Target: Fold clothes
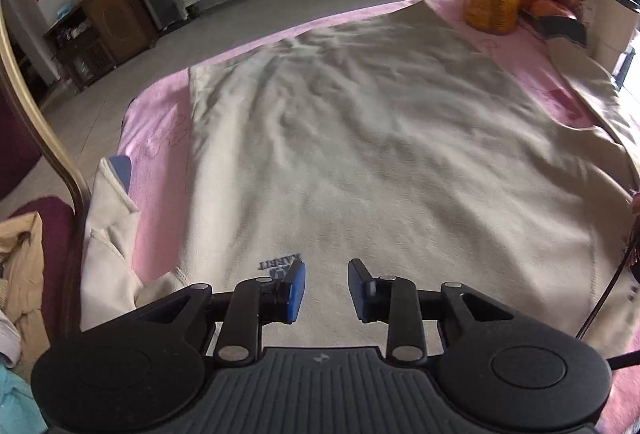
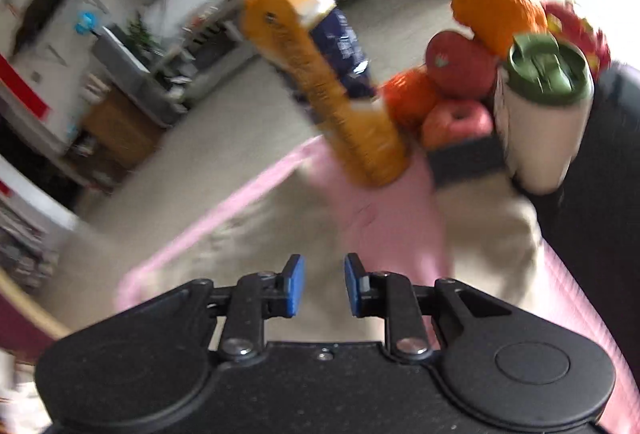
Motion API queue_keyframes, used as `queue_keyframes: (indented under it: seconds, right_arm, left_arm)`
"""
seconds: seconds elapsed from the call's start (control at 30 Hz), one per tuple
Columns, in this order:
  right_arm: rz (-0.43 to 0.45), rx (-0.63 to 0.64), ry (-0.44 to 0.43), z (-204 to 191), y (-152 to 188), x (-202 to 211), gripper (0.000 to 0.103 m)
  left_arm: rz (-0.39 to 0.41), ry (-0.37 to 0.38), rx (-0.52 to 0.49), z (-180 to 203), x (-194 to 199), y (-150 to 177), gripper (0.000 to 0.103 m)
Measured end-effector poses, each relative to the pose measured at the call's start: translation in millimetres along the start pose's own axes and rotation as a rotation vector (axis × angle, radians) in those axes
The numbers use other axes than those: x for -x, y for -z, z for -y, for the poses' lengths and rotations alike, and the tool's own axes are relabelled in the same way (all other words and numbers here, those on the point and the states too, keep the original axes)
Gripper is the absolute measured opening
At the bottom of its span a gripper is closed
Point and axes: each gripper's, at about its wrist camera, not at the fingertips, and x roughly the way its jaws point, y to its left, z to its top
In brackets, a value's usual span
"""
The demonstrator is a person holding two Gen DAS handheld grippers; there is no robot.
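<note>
The left tool (image 1: 326, 290) hangs with its blue pads spread a little and nothing between them, just above the near hem of the beige garment (image 1: 360, 154). That garment lies flat across the pink cloth (image 1: 156, 218) covering the worktop, a small dark printed label (image 1: 278, 264) near its close edge. The right tool (image 2: 325, 284) is likewise slightly spread and empty, above blurred beige fabric. Beyond it an orange juice bottle (image 2: 320, 82) stands on the pink cloth, beside a pile of fruit (image 2: 460, 82) and a white cup with a green lid (image 2: 544, 114).
</note>
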Motion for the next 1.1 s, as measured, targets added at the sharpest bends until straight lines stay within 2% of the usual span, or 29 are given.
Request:
queue_keyframes:
  seconds: [0.07,0.13,0.2,0.3,0.4,0.47,0.5,0.57,0.6,0.63,0.7,0.8,0.93,1.03,1.1]
  right_arm:
    - [-0.006,0.076,0.135,2,-10,-37,0.022]
    - [-0.037,0.104,0.229,13,-18,-74,0.022]
    - [-0.063,0.089,0.285,26,-23,-104,0.023]
    - [-0.072,0.071,0.365,40,-28,-136,0.032]
    - [-0.082,0.018,0.377,50,-27,-156,0.034]
    - [-0.047,0.012,0.396,51,-24,-160,0.034]
    - [-0.037,0.012,0.408,50,-23,-161,0.033]
    - [-0.025,0.029,0.445,49,-20,-160,0.014]
    - [-0.020,0.041,0.462,49,-19,-159,0.011]
    - [-0.009,0.025,0.447,51,-18,-150,0.007]
    - [0.014,-0.007,0.416,55,-17,-133,0.007]
    - [0.068,-0.023,0.308,58,-9,-76,0.006]
    - [0.144,-0.083,0.104,80,13,21,0.006]
    - [0.256,-0.116,0.013,104,33,84,0.006]
    - [0.355,-0.134,-0.020,125,43,111,0.006]
  left_arm:
    - [-0.029,0.028,0.022,-5,-13,5,0.030]
    - [-0.049,0.055,0.027,-6,-21,11,0.030]
    - [-0.045,0.062,0.023,-4,-23,15,0.030]
    - [-0.036,0.060,0.017,-2,-22,15,0.029]
    - [-0.035,0.063,0.026,-3,-22,15,0.029]
    - [-0.033,0.062,0.024,-2,-22,15,0.029]
    - [-0.029,0.061,0.020,-1,-22,15,0.029]
    - [-0.023,0.060,0.015,-2,-22,15,0.029]
    - [-0.021,0.060,0.014,-2,-22,15,0.029]
    - [-0.018,0.060,0.012,-2,-22,16,0.029]
    - [-0.011,0.052,0.002,-1,-19,16,0.029]
    - [0.010,0.035,-0.020,2,-6,16,0.030]
    - [0.101,0.086,-0.016,7,37,14,0.030]
    - [0.133,0.138,-0.016,17,67,15,0.030]
    - [0.136,0.169,-0.032,30,82,20,0.030]
